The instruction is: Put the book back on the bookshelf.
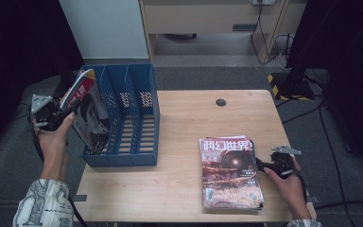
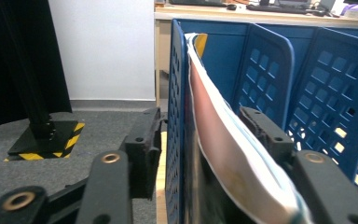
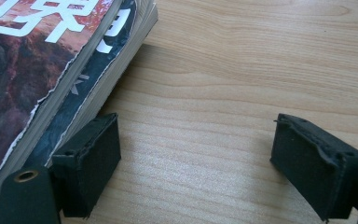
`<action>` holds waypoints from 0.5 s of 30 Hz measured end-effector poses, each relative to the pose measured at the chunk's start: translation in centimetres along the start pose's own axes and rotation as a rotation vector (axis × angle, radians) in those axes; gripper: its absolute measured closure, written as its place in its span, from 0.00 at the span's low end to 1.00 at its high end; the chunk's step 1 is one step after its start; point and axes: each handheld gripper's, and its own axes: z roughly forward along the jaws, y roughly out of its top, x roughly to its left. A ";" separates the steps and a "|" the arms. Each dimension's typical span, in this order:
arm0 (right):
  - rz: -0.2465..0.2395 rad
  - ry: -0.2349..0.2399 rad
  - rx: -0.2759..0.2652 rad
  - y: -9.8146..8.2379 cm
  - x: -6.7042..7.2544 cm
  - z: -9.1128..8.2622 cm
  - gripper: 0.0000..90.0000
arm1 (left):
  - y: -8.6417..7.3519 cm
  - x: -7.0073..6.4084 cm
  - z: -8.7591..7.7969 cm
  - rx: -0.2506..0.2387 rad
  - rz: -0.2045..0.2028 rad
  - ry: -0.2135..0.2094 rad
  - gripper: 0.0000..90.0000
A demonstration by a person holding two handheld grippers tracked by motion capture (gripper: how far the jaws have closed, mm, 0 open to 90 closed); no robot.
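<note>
**Dropping a magazine into the file rack: let go clean, then back out straight**

The left hand-held gripper (image 1: 59, 109) sits at about 9 o'clock on the table, right at the left end of the blue plastic three-slot file rack (image 1: 139, 137). In the left gripper view its jaws are spread, one on each side of the rack's left wall and the glossy red-and-black magazine (image 1: 87, 113), and neither pad looks to be pressing. The magazine stands in the leftmost slot, tilted, with its top corner poking above the rim and its white page edges (image 2: 223, 140) leaning across toward the right-hand jaw.

The right hand-held gripper (image 1: 264, 166) is parked at roughly 4 o'clock, jaws wide apart with nothing but bare wood between them. One pad (image 3: 88, 163) is just beside the spine of the flat stack of orange-covered sci-fi magazines (image 1: 229, 172) lying on the light wooden table (image 1: 184, 123).

My take on doing this bit well: the release looks basically done, so open a touch more so the pages don't drag on the pad. Then pull back along the jaws' own line, not sideways, since that wall sits between them and a sideways tug could shove the rack. The lean could use a nudge upright.
</note>
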 end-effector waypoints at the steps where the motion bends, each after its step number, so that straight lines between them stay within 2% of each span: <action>1: 0.000 0.000 0.000 0.0 0.0 0.0 0.17 | -0.1 0.0 -0.1 -0.004 0.002 0.003 0.49; 6: 0.000 0.000 0.000 0.0 0.0 0.0 0.17 | -0.6 0.1 -0.5 -0.003 0.005 -0.015 0.36; 7: 0.000 0.000 0.000 0.0 0.0 0.0 0.17 | -0.9 0.1 -0.7 0.004 0.018 -0.010 0.33; 10: 0.000 0.000 0.000 0.0 0.0 0.0 0.17 | -1.3 0.1 -1.0 0.004 0.018 -0.014 0.31; 15: 0.000 0.000 0.000 0.0 0.0 0.0 0.17 | -3.0 0.3 -2.1 0.003 -0.014 -0.028 0.27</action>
